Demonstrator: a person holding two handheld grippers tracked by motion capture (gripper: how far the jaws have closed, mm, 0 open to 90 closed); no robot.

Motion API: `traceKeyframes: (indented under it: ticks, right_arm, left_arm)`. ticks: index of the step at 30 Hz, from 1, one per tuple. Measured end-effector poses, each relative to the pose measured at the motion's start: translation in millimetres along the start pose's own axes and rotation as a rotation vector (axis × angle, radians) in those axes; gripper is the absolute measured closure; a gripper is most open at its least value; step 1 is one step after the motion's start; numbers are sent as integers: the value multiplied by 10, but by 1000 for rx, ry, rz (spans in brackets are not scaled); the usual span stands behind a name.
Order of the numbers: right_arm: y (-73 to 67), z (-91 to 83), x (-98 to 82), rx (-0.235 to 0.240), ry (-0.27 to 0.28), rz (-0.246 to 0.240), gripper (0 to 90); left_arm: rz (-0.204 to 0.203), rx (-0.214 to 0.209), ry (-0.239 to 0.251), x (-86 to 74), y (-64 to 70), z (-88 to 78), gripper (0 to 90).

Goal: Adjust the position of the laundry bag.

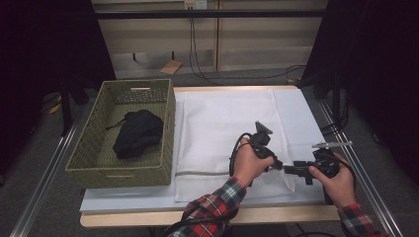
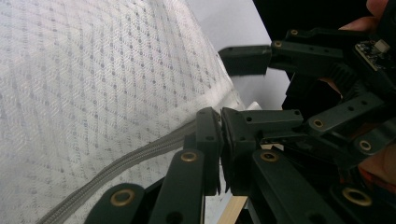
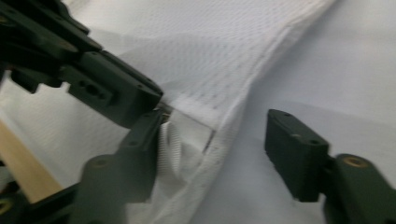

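Your left gripper (image 2: 219,149) has its jaws clenched at the near right corner of the white mesh bag (image 1: 227,128), where the grey zipper (image 2: 116,172) ends; what is pinched between them looks like the zipper's pull, though it is too hidden to be sure. Your right gripper (image 3: 219,149) stands with its jaws parted, one on each side of the same corner; the bag's edge lies between them, and the pads do not press on it. The two grippers meet nose to nose, the left one's tips just beside the right one's left jaw. Your left hand (image 1: 252,165) and right hand (image 1: 333,180) hold them low over the near right part of the bag. The bag lies flat on the table (image 1: 148,200), its zipper running along the near edge. Just left of the bag, touching its side, stands a woven basket (image 1: 89,153) with a dark garment (image 1: 138,133) inside
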State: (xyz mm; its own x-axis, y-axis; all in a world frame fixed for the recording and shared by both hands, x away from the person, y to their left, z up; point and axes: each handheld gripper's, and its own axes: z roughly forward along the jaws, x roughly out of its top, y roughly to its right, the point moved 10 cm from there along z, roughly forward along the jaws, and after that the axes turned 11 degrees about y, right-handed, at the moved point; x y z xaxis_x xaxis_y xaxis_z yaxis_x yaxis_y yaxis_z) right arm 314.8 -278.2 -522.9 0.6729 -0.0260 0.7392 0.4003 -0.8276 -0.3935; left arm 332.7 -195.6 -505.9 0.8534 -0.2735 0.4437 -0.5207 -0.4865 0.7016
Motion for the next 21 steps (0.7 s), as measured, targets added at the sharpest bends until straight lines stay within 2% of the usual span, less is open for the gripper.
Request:
traceKeyframes:
  ticks: [4,5,6,9,12,13,17,21]
  right_arm:
    - [-58,23,4,32,-3,-7,548]
    - [-74,28,-4,46,-11,5,580]
    - [-84,32,-8,56,-14,12,589]
    - [-86,18,10,66,-6,34,690]
    - [-88,-8,28,85,-2,52,775]
    - [-89,-11,31,88,4,66,803]
    - [-101,-23,22,111,-1,77,840]
    - [-155,-35,29,135,-3,103,820]
  left_arm:
    - [17,-5,-9,-8,-31,-20,866]
    - [11,-6,-5,-8,-27,-21,865]
    - [23,1,-13,-14,-45,-32,866]
    - [12,10,-1,-5,-44,-39,865]
    - [35,22,-14,-17,-68,-54,865]
    - [29,23,-13,-22,-67,-48,865]
    - [34,26,-22,-58,-93,-23,864]
    - [47,42,-25,-61,-99,-9,865]
